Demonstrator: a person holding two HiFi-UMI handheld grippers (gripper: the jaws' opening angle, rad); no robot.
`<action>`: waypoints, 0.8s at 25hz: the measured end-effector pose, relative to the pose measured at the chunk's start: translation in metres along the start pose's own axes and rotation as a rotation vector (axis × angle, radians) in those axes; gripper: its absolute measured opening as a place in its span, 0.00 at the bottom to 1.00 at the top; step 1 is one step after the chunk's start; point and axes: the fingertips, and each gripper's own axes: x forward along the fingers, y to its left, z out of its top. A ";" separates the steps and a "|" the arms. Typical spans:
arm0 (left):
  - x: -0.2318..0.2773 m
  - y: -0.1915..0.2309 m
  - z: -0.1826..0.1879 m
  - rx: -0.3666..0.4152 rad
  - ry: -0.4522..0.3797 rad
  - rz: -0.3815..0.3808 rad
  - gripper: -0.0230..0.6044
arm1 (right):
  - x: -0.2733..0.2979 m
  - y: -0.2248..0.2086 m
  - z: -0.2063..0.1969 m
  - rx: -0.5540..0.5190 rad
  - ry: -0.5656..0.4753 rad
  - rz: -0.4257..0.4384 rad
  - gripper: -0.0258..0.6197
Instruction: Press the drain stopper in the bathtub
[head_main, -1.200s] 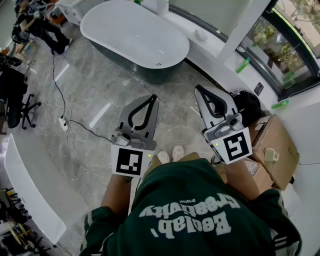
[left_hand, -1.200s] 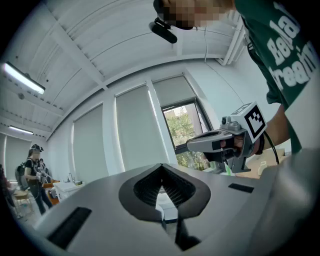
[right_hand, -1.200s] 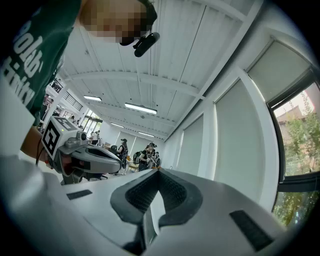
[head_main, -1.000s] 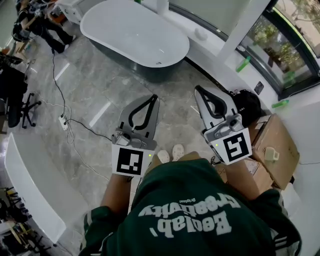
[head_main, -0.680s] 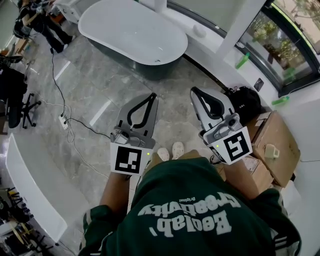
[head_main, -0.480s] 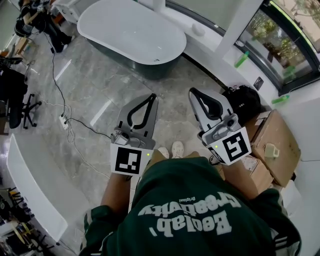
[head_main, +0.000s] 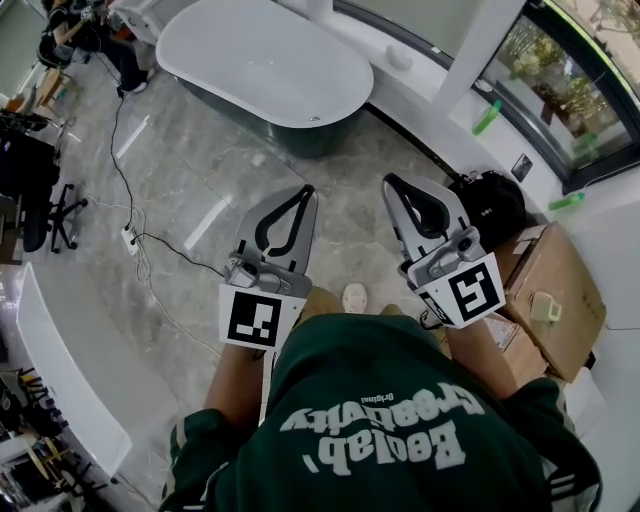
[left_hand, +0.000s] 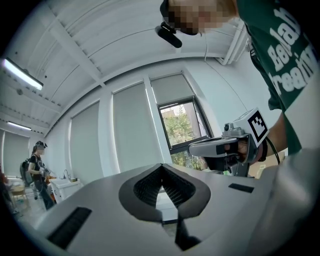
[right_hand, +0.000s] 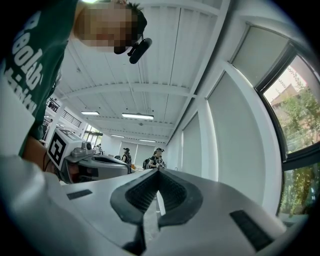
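Down at the bottom of the head view was the green sweatshirt, and both tools were out in front of it, side by side, apart and level. The left hand-held gripper had its tips pressed together, and its own view showed the ribbed pads meeting at the point with only the room beyond showing through the gap behind them. The right hand-held gripper was the same: tips closed on each other, pinching nothing. Both pointed away from the body, across the floor.

Between them and below, one pale shoe peeked out on the grey marble. To the left a black cable trailed to a power strip. To the right sat a black bag and a cardboard box.

Further on, well clear of both tools, stood the tub, white inside and dark outside. A small dark fitting showed at its near end, too small to say whether it was the stopper.
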 end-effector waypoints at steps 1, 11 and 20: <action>0.002 -0.001 0.000 -0.001 0.002 -0.001 0.05 | -0.001 -0.002 -0.001 0.004 -0.001 -0.002 0.06; 0.013 -0.007 0.003 -0.025 0.000 0.001 0.05 | -0.009 -0.015 -0.010 0.028 0.021 0.004 0.06; 0.009 -0.006 -0.004 -0.029 0.031 0.026 0.05 | -0.018 -0.019 -0.025 0.029 0.049 0.035 0.06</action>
